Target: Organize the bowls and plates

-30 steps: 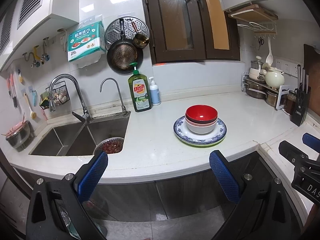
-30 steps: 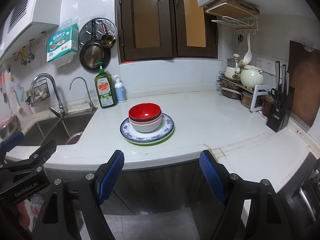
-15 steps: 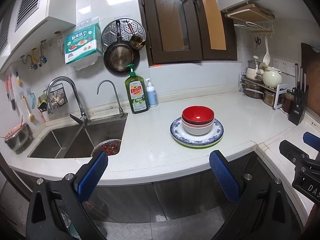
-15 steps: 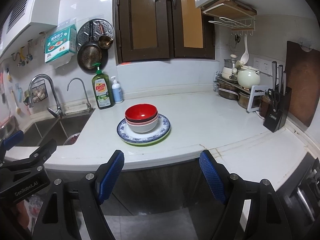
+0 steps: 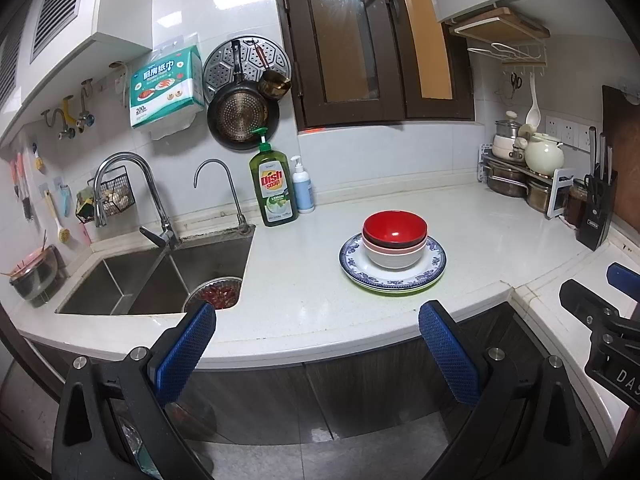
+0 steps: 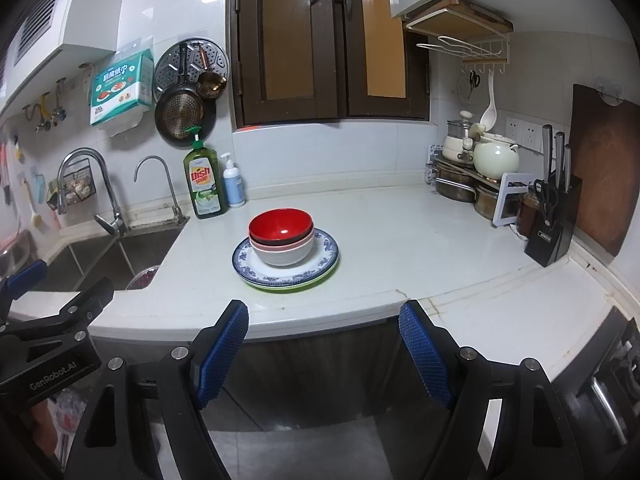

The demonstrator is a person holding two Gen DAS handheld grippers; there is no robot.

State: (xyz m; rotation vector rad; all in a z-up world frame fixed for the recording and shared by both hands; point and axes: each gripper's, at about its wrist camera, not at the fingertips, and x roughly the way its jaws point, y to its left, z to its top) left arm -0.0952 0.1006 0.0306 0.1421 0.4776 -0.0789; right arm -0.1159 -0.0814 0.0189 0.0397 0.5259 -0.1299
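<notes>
With both the left tongs [image 5: 316, 354] and right tongs [image 6: 324, 350] spread wide and empty short of the desk [image 5: 500, 240], grabbing the red bowl [image 5: 394, 229] atop the nested bowls on the stacked plates [image 5: 434, 268] mid-desk could drag the whole pile sideways.

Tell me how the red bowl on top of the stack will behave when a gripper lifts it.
The red bowl looks glossy, so its rim may slip between the pads. It sits nested in the pink and white bowls below, so it could drag one up or tilt the stack. It seems thin-walled, probably light, possibly breakable if dropped on the countertop.
</notes>
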